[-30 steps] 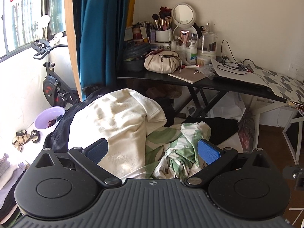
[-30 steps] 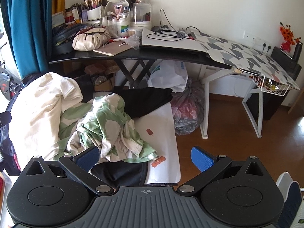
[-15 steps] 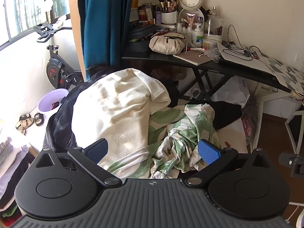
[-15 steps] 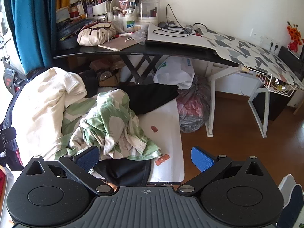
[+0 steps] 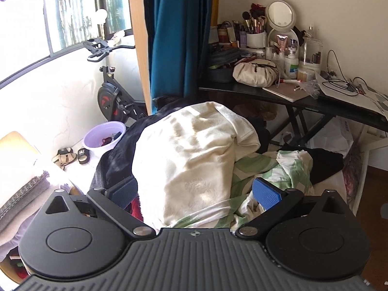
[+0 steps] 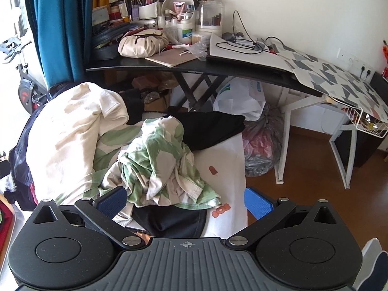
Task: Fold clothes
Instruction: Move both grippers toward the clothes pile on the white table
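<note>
Several garments lay heaped on a white sheet (image 6: pixel 228 150) in front of the black desk (image 6: pixel 194 69): a cream garment (image 5: pixel 191 160) draped over the top of the pile, a green-and-white patterned garment (image 6: pixel 157 160) crumpled beside it, and black clothing (image 6: pixel 213 128) behind. All appeared soft, light and limp; they would likely sag and bunch when lifted, so a hem or corner was judged the soundest hold, the cream garment's lower edge being nearest. The left gripper (image 5: pixel 196 190) stood with jaws apart, empty, just above that cream cloth. The right gripper (image 6: pixel 185 200) was likewise spread and held nothing, over the patterned garment. Compared with a second earlier, the left view had closed on the cream garment and swung toward the window; the right had advanced slightly.
</note>
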`<action>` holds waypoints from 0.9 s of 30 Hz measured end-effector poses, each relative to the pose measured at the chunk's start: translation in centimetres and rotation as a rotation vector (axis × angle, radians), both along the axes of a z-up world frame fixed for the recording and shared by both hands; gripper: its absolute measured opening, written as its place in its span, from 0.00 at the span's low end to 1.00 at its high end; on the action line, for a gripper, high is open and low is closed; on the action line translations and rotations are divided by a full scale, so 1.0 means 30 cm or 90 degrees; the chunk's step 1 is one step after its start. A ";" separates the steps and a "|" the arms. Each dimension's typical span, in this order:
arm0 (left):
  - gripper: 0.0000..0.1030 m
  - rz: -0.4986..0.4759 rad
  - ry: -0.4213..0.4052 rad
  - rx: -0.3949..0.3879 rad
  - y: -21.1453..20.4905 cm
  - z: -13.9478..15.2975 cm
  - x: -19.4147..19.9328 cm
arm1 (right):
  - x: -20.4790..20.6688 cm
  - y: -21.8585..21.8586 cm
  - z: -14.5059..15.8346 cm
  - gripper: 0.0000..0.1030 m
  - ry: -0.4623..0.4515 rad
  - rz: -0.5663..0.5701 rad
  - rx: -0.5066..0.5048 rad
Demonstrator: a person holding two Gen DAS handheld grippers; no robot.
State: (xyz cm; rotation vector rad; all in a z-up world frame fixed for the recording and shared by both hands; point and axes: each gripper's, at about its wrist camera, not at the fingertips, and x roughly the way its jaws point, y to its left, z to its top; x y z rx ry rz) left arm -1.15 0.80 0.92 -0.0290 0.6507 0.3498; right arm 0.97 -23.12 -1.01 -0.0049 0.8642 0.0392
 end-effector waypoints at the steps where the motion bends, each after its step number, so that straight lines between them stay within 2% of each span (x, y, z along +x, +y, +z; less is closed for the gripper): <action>1: 1.00 -0.001 0.004 0.003 -0.006 0.000 0.001 | -0.001 -0.005 -0.003 0.99 0.002 -0.002 0.002; 7: 1.00 -0.029 0.029 0.005 -0.045 -0.009 0.006 | -0.005 -0.029 -0.021 0.99 0.013 -0.011 0.017; 14: 1.00 -0.067 0.036 -0.085 -0.035 -0.040 0.010 | -0.013 -0.038 -0.032 0.99 0.017 -0.008 0.014; 21: 1.00 -0.058 -0.029 -0.056 -0.072 -0.025 -0.001 | -0.014 -0.072 -0.037 0.99 0.021 -0.021 0.018; 27: 1.00 -0.089 -0.064 -0.036 -0.116 -0.015 0.013 | -0.015 -0.106 -0.039 0.99 0.022 -0.028 0.022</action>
